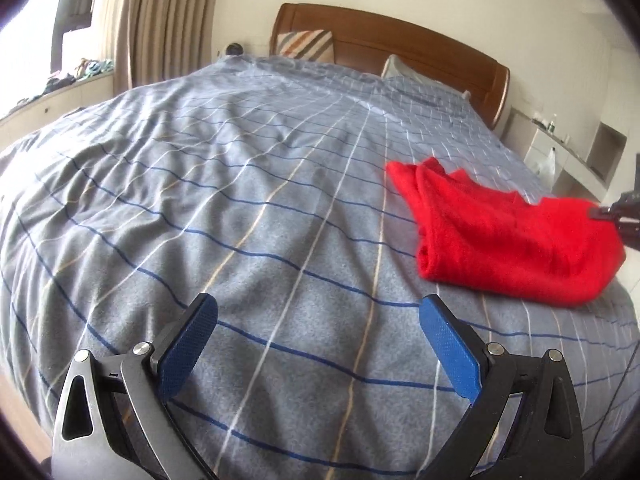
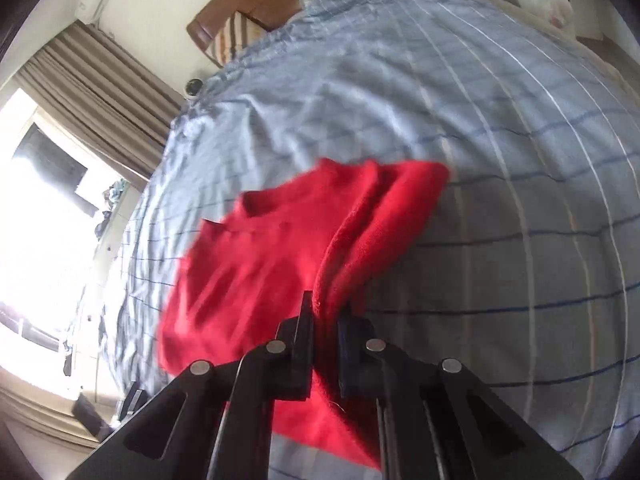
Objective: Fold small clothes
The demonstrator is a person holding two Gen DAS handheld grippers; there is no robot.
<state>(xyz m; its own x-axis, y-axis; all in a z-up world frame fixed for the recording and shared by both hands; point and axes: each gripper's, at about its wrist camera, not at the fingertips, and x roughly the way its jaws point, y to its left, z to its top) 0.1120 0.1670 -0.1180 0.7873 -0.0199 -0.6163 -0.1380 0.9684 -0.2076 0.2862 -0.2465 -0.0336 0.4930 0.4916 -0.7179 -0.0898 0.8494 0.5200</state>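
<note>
Bedroom light comes in from a window (image 2: 28, 216) with tan curtains (image 1: 160, 20), falling across a wide bed (image 1: 240, 200) under a grey-blue checked cover. At its far end stands a brown headboard (image 1: 400, 44), with a striped pillow (image 1: 308, 44) leaning against it and a pale pillow (image 1: 400, 68) beside that. White shelves (image 1: 576, 148) line the wall past the bed's right side.

On the right part of the cover lies a red garment (image 1: 500, 232), folded over on itself in thick layers. The right gripper (image 2: 325, 320) has its fingers pressed together on one bunched edge of it, which is raised off the cover while the rest trails down onto the bed. The left gripper (image 1: 318, 344) hovers over bare cover, well apart from the garment, its blue pads (image 1: 188, 344) spread wide and holding nothing.
</note>
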